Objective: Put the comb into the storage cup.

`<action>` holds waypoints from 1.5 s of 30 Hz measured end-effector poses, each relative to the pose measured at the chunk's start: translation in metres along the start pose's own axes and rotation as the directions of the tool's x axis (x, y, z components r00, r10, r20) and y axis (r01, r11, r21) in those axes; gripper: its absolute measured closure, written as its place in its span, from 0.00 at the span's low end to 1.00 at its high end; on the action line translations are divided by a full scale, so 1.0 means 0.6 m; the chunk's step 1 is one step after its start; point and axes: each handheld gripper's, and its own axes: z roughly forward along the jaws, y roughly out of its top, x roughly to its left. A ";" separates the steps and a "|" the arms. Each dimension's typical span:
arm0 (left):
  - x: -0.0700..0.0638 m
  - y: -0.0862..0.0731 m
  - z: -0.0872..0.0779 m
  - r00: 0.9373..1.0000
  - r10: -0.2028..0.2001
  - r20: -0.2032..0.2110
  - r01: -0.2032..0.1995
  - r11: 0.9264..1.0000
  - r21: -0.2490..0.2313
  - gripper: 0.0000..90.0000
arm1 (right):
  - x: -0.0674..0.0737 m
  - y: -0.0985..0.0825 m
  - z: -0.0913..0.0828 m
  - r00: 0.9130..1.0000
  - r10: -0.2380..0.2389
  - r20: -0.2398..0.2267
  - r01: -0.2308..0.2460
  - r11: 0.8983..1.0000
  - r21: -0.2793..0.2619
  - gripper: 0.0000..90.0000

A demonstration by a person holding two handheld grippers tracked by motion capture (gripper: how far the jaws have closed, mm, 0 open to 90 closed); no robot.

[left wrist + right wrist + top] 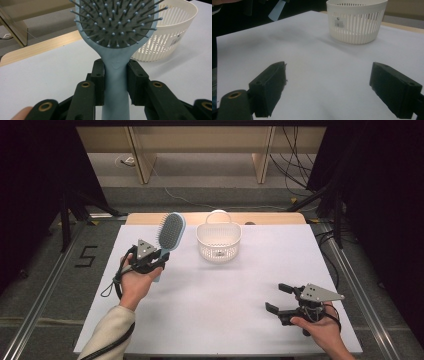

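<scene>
Evidently the hairbrush (pixel 117 37) is being carried: the left gripper (pixel 150 256) has its fingers (pixel 98 80) clenched on the pale blue handle just below the bristled head, holding it lifted and tilted, just left of the white basket (pixel 218 241). That neck grip probably keeps the head steady. Well right of and nearer than the basket, the right gripper (pixel 281 299) hovers over the table (pixel 225 290), released and holding nothing.

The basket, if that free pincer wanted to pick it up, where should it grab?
Probably the rim of the basket, from above, one jaw inside the wall and one outside. It stands upright with its mouth open, and its body looks wide for a grip around it. The right gripper is open; the left gripper holds the hairbrush.
</scene>
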 end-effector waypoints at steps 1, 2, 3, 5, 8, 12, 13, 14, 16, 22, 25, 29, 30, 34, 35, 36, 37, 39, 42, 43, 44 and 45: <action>0.000 0.000 0.000 1.000 -0.002 0.000 0.002 1.000 -0.003 0.77 | 0.000 0.000 0.000 1.000 0.001 0.000 -0.001 1.000 0.000 0.16; 0.000 0.000 0.000 1.000 -0.003 0.001 0.003 1.000 -0.003 0.77 | 0.000 0.000 0.000 1.000 0.001 0.001 -0.001 1.000 0.001 0.16; 0.000 0.000 0.000 1.000 -0.001 0.003 0.001 1.000 -0.004 0.77 | 0.000 0.000 0.000 1.000 0.001 0.001 -0.001 1.000 0.001 0.16; -0.001 0.000 0.000 1.000 -0.001 0.001 0.001 1.000 -0.010 0.77 | 0.000 0.000 0.000 1.000 0.001 0.000 -0.001 1.000 0.001 0.16; -0.002 0.001 -0.001 1.000 0.002 0.003 -0.002 1.000 -0.020 0.77 | 0.000 0.000 0.000 1.000 0.000 0.001 0.000 1.000 0.003 0.16; -0.004 0.002 -0.001 1.000 0.006 0.004 -0.006 1.000 -0.025 0.77 | 0.000 0.000 0.000 1.000 0.000 0.002 0.000 1.000 0.002 0.16; -0.005 0.002 -0.001 1.000 0.006 0.002 -0.006 1.000 -0.028 0.77 | 0.000 0.000 0.000 1.000 0.000 0.001 0.000 1.000 0.002 0.16; -0.005 0.002 -0.001 1.000 0.005 0.004 -0.005 1.000 -0.029 0.77 | 0.000 0.000 0.000 1.000 0.000 0.002 0.000 1.000 0.003 0.16; -0.005 0.003 -0.001 1.000 0.005 0.004 -0.005 0.999 -0.032 0.77 | 0.000 0.000 0.000 1.000 0.000 0.003 0.000 1.000 0.003 0.16; -0.008 0.006 -0.001 1.000 0.007 0.007 -0.007 0.999 -0.041 0.77 | 0.000 0.000 0.000 1.000 0.000 0.003 0.000 1.000 0.002 0.16; -0.010 0.007 0.001 1.000 0.005 0.009 -0.005 0.999 -0.048 0.77 | 0.000 0.000 0.000 1.000 0.001 0.003 -0.001 1.000 0.000 0.16; -0.012 0.010 0.001 1.000 0.005 0.015 -0.005 0.998 -0.055 0.77 | 0.000 0.000 0.000 1.000 0.003 0.004 -0.003 1.000 -0.001 0.16; -0.012 0.010 0.001 1.000 0.007 0.014 -0.006 0.998 -0.056 0.77 | 0.000 0.000 0.000 1.000 0.002 0.004 -0.002 1.000 -0.001 0.16; -0.012 0.011 0.001 1.000 0.001 0.017 0.000 0.998 -0.063 0.77 | 0.000 0.000 0.000 1.000 0.002 0.002 -0.002 1.000 0.000 0.16; -0.011 0.011 0.001 1.000 -0.002 0.018 0.003 0.998 -0.064 0.77 | 0.000 0.000 0.000 1.000 0.003 0.003 -0.003 1.000 -0.001 0.16; -0.011 0.011 0.001 1.000 -0.004 0.020 0.005 0.998 -0.066 0.77 | 0.000 0.000 0.000 1.000 0.003 0.003 -0.003 1.000 -0.001 0.16; -0.011 0.011 0.002 1.000 -0.005 0.021 0.007 0.998 -0.069 0.77 | 0.000 0.000 0.000 1.000 0.004 0.003 -0.004 1.000 0.000 0.16; -0.010 0.011 0.002 1.000 -0.006 0.024 0.008 0.997 -0.074 0.77 | 0.000 0.000 0.001 1.000 0.003 0.003 -0.003 1.000 0.001 0.16; -0.010 0.012 0.002 1.000 -0.008 0.024 0.010 0.997 -0.081 0.77 | 0.000 0.000 0.001 1.000 0.003 0.003 -0.003 1.000 0.000 0.16; -0.010 0.012 0.002 1.000 -0.009 0.026 0.011 0.997 -0.081 0.77 | 0.000 0.000 0.001 1.000 0.003 0.003 -0.003 1.000 0.001 0.16; -0.010 0.012 0.002 1.000 -0.009 0.025 0.011 0.997 -0.082 0.77 | 0.000 0.000 0.001 1.000 0.004 0.003 -0.004 1.000 0.000 0.16; -0.010 0.013 0.002 1.000 -0.010 0.024 0.012 0.996 -0.084 0.77 | 0.000 0.000 0.001 1.000 0.004 0.003 -0.004 1.000 0.000 0.16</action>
